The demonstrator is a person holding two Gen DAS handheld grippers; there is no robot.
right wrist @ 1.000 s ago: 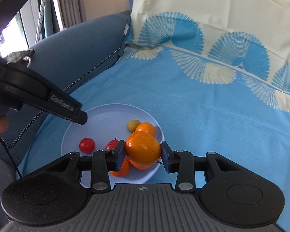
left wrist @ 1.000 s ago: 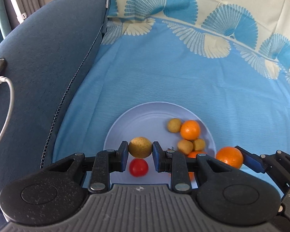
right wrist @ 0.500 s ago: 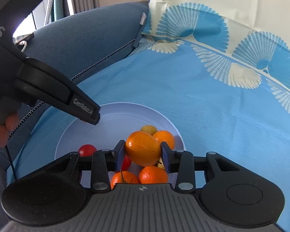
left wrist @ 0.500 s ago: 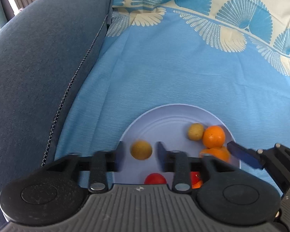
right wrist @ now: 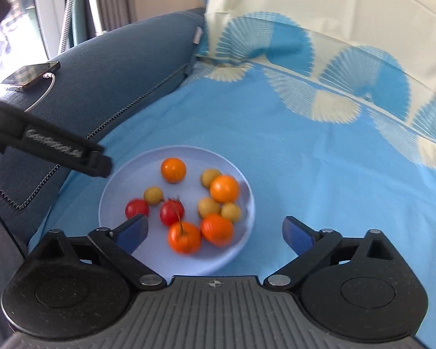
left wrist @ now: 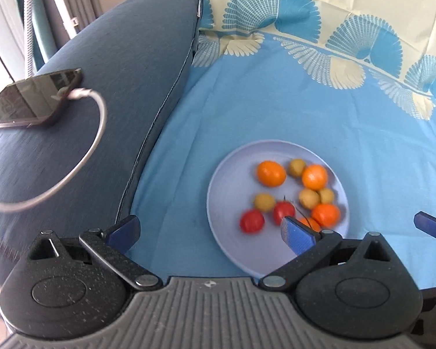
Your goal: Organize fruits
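A pale blue plate (left wrist: 232, 174) (right wrist: 125, 180) lies on the blue cloth and holds several oranges, small yellow-brown fruits and two red fruits. One orange (left wrist: 271, 173) (right wrist: 173, 170) sits apart at the plate's far side. A yellow-brown fruit (left wrist: 264, 202) (right wrist: 153, 195) lies beside a red one (left wrist: 251, 220) (right wrist: 137, 208). My left gripper (left wrist: 210, 231) is open and empty, above the plate's near left edge. My right gripper (right wrist: 215, 231) is open and empty, above the plate's near edge.
A dark blue sofa arm (left wrist: 87, 116) rises left of the cloth, with a phone (left wrist: 33, 100) and its white cable (left wrist: 81, 157) on it. The left gripper's body (right wrist: 49, 148) crosses the right wrist view at left. Patterned blue cloth (left wrist: 305, 101) spreads behind the plate.
Both grippers have opened and pulled back and up. The left one let go of the yellow-brown fruit, the right one let go of the orange; both now lie on the plate.
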